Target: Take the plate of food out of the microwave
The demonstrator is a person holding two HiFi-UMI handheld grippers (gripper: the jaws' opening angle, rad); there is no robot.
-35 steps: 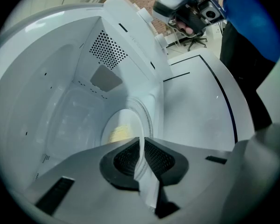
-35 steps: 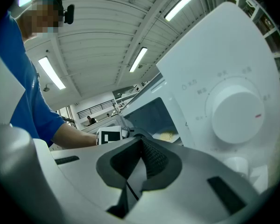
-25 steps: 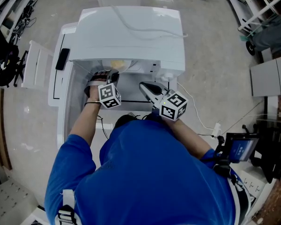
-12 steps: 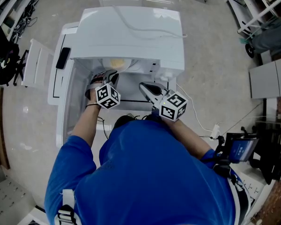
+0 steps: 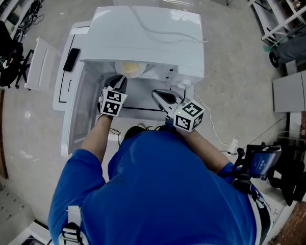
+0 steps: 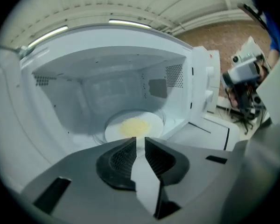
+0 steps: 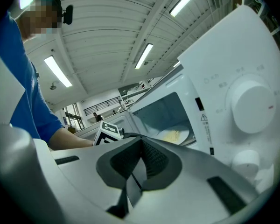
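The microwave (image 5: 148, 29) sits on a white table (image 5: 64, 88), and its door (image 5: 82, 114) is swung open at the 9 o'clock side of the head view. Just right of the door, the left hand-held gripper (image 5: 117, 80) points into the mouth of the oven. In the left gripper view, the left hand-held gripper (image 6: 140, 141) has its pads a narrow slit apart, with nothing pinched between them.

The plate (image 5: 137, 69) lies inside the cavity, at about 1 o'clock from those tips, with a pale yellow heap of food (image 5: 128, 67) on it. Seen along the left jaws, the plate (image 6: 113, 130) rests flat on the oven floor. Its near rim dips behind the pads, so contact there cannot be judged, though it looks apart from them.

At about 4 o'clock from the plate, the right hand-held gripper (image 5: 159, 95) is outside the oven, in front of its lower right corner. In its own view, the right hand-held gripper (image 7: 141, 141) has its jaws pressed together and empty, and the plate (image 7: 175, 135) shows through the opening at 1 o'clock. The round control dial (image 7: 249, 106) stands at the far right.
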